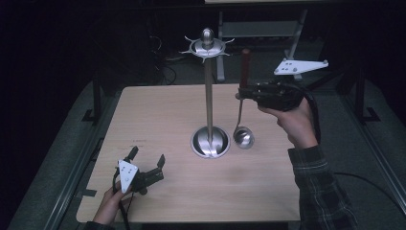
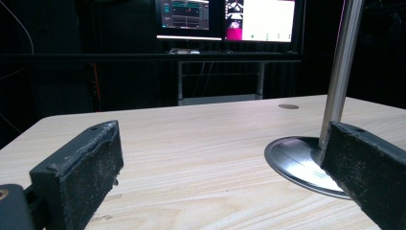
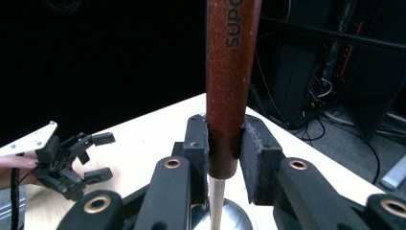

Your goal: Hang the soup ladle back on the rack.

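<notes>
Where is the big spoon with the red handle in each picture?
High view: the ladle hangs right of centre, its red handle clamped in the right gripper, bowl just above the table.
Left gripper view: it is not in it.
Right gripper view: its handle rises up the middle between the jaws.
Shared landmark: the left gripper, bottom left in the high view, lower left in the right gripper view.

White-on-brown no more: dark capital letters reading "SUPO" run lengthwise along the reddish-brown ladle handle (image 3: 232, 72), cut off by the frame's top edge. Text on the distant monitors (image 2: 225, 19) is too small to read.
</notes>
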The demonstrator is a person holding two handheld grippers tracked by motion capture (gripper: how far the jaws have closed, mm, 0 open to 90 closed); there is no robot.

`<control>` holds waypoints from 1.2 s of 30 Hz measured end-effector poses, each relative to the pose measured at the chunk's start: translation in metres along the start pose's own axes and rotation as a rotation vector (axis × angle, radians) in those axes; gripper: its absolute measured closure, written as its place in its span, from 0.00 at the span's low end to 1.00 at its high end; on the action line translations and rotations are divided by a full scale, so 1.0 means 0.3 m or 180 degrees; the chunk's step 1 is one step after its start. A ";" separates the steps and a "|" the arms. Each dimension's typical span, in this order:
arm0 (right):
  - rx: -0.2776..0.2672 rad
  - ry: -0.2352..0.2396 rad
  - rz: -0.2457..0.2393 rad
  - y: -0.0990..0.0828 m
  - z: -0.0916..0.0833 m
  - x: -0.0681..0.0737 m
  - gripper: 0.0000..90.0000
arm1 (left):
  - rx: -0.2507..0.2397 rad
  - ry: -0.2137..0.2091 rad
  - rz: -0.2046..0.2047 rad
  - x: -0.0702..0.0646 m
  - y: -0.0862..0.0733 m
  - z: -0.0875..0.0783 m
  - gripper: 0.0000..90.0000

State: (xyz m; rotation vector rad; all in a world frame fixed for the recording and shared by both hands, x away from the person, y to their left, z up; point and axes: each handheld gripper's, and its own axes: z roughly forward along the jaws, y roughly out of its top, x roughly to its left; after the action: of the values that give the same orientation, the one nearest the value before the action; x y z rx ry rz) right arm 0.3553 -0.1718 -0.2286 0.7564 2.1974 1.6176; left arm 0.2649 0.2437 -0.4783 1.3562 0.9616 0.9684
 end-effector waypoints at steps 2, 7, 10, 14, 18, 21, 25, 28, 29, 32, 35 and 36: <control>-0.0010 0.0025 -0.0012 0.011 0.006 0.007 0.82 | 0.0000 0.0000 0.0001 0.000 0.000 0.000 0.00; 0.0011 0.0035 -0.0050 0.032 0.029 0.017 0.81 | 0.0001 0.0000 0.0000 0.000 0.000 0.000 0.00; 0.0028 0.0036 -0.0043 0.039 0.043 0.018 0.81 | 0.0000 0.0000 0.0001 0.000 0.000 0.000 0.00; 0.0041 0.0043 -0.0043 0.042 0.060 0.013 0.82 | 0.0001 0.0000 0.0001 0.000 0.000 0.000 0.00; 0.0072 0.0037 -0.0033 0.043 0.080 0.008 0.82 | -0.0012 -0.0003 -0.0003 0.000 -0.001 0.001 0.00; 0.0102 0.0039 -0.0033 0.044 0.100 0.006 0.82 | -0.0008 -0.0001 -0.0001 0.000 0.000 0.000 0.00; 0.0148 0.0030 -0.0047 0.044 0.121 0.006 0.81 | 0.0001 0.0000 0.0001 0.000 0.000 0.000 0.00; 0.0156 0.0037 -0.0038 0.042 0.131 0.009 0.81 | 0.0001 0.0000 -0.0001 0.000 0.000 0.000 0.00; 0.0151 0.0037 -0.0038 0.041 0.133 0.009 0.81 | 0.0000 -0.0001 -0.0005 0.000 0.000 0.000 0.00; 0.0139 0.0045 -0.0035 0.040 0.134 0.009 0.81 | 0.0000 0.0000 -0.0002 0.000 0.000 0.000 0.00; 0.0125 0.0034 -0.0038 0.037 0.132 0.009 0.80 | 0.0000 -0.0001 -0.0004 -0.001 0.000 0.000 0.00; 0.0126 0.0038 -0.0029 0.036 0.131 0.008 0.80 | 0.0002 -0.0002 0.0006 0.000 0.000 0.000 0.00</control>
State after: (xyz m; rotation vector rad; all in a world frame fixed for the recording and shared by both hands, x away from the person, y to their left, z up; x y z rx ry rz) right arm 0.3770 -0.1372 -0.2306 0.7483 2.2441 1.5825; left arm 0.2649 0.2436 -0.4783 1.3578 0.9604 0.9691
